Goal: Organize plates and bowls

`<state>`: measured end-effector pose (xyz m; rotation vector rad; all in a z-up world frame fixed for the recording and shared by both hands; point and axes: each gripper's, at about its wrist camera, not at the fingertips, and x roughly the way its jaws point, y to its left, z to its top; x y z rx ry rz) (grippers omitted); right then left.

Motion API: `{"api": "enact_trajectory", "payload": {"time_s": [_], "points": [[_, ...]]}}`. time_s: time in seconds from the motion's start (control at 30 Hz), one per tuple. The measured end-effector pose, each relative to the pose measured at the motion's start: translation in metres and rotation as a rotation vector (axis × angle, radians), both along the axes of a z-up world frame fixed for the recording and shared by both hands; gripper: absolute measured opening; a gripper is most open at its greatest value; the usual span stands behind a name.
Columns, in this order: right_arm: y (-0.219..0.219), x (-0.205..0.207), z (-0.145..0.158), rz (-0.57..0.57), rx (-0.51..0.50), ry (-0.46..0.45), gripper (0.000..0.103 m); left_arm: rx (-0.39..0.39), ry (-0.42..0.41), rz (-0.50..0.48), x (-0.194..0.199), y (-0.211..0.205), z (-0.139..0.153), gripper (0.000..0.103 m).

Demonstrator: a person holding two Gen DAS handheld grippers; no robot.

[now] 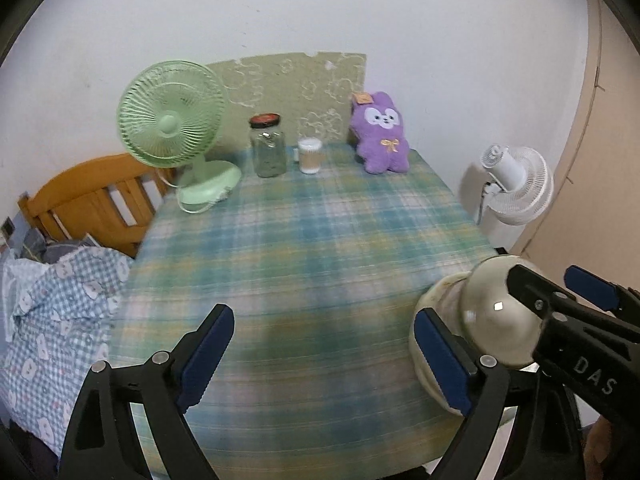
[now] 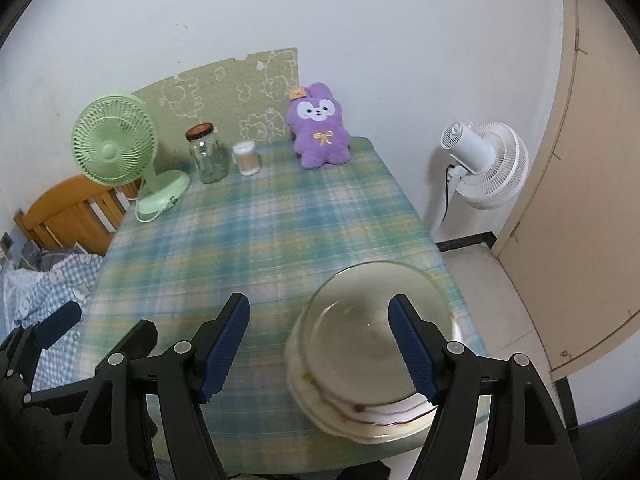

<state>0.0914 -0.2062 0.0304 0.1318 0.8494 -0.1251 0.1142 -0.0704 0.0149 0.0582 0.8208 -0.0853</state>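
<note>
A stack of pale bowls and plates [image 2: 360, 376] sits at the near right corner of the plaid table [image 2: 256, 240], with a glossy cream bowl on top; the stack also shows in the left wrist view [image 1: 492, 320]. My right gripper [image 2: 320, 344] is open above the table, its right finger over the top bowl, holding nothing. My left gripper [image 1: 324, 356] is open and empty over the near middle of the table; its right finger stands in front of the stack. My right gripper's fingers [image 1: 528, 284] show beside the bowl in the left wrist view.
At the table's far edge stand a green desk fan [image 2: 116, 148], a glass jar with a dark lid [image 2: 206, 156], a small cup [image 2: 246, 158] and a purple plush toy [image 2: 320, 128]. A white floor fan [image 2: 484, 164] stands right of the table. A bed with checked bedding [image 1: 52, 312] lies left.
</note>
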Motion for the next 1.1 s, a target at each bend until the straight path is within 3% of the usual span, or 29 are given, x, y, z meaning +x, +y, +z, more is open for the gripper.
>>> {"api": "enact_trajectory", "payload": {"time_s": [0.3,0.43,0.57,0.67,0.77,1.1], "points": [[0.039,-0.017,-0.016,0.018,0.001,-0.014,0.075,0.008,-0.049,0.036,-0.017,0.052,-0.008,0.093],[0.048,-0.022,-0.027,0.040,-0.002,-0.021,0.075,0.004,-0.066,0.047,-0.022,0.065,-0.012,0.098],[0.051,-0.028,-0.035,0.056,-0.014,-0.035,0.075,0.029,-0.050,0.043,-0.026,0.067,-0.022,0.098],[0.052,-0.033,-0.039,0.074,-0.013,-0.038,0.076,0.022,-0.050,0.057,-0.034,0.068,-0.028,0.098],[0.051,-0.042,-0.042,0.081,-0.002,-0.037,0.083,0.018,-0.035,0.066,-0.041,0.066,-0.034,0.098],[0.051,-0.062,-0.050,0.124,-0.001,-0.027,0.084,0.000,-0.021,0.098,-0.060,0.065,-0.041,0.099]]}}
